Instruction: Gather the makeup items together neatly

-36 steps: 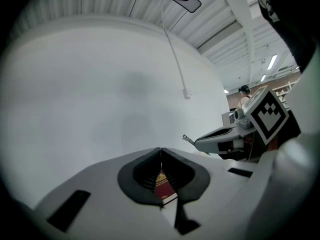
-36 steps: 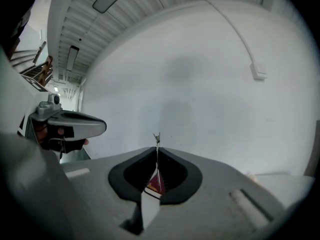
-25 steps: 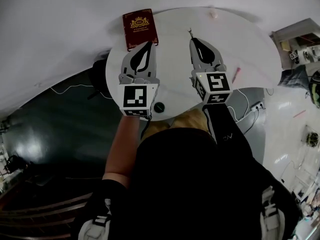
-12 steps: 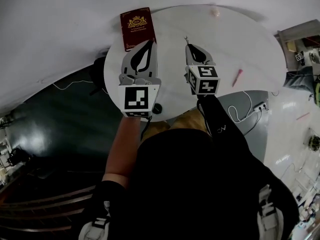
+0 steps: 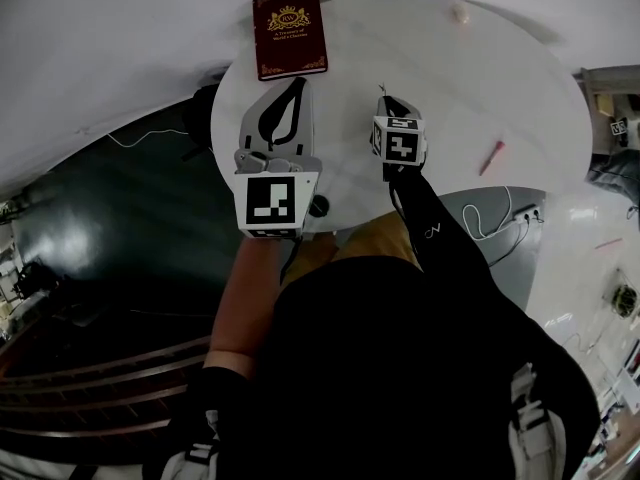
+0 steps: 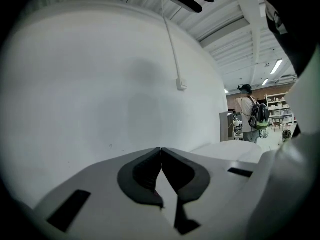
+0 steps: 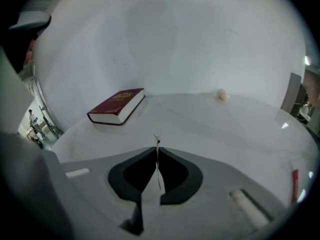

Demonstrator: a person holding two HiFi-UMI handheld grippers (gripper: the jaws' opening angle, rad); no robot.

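**Both grippers closed above the round white surface; makeup items lie scattered.**

The left gripper (image 5: 296,84) has its jaws together with nothing between them. The right gripper (image 7: 157,150) is tilted down toward the surface (image 5: 450,88), its jaws pinched almost together on a thin wiry strand (image 7: 157,136) that sticks out past the tips. The items lie well apart: a pink stick (image 5: 492,156) near the right edge, a pale round piece (image 5: 460,13) at the far edge, and a small black round piece (image 5: 318,206) at the near edge, just beside the left gripper. A red book (image 5: 290,33) lies far left.
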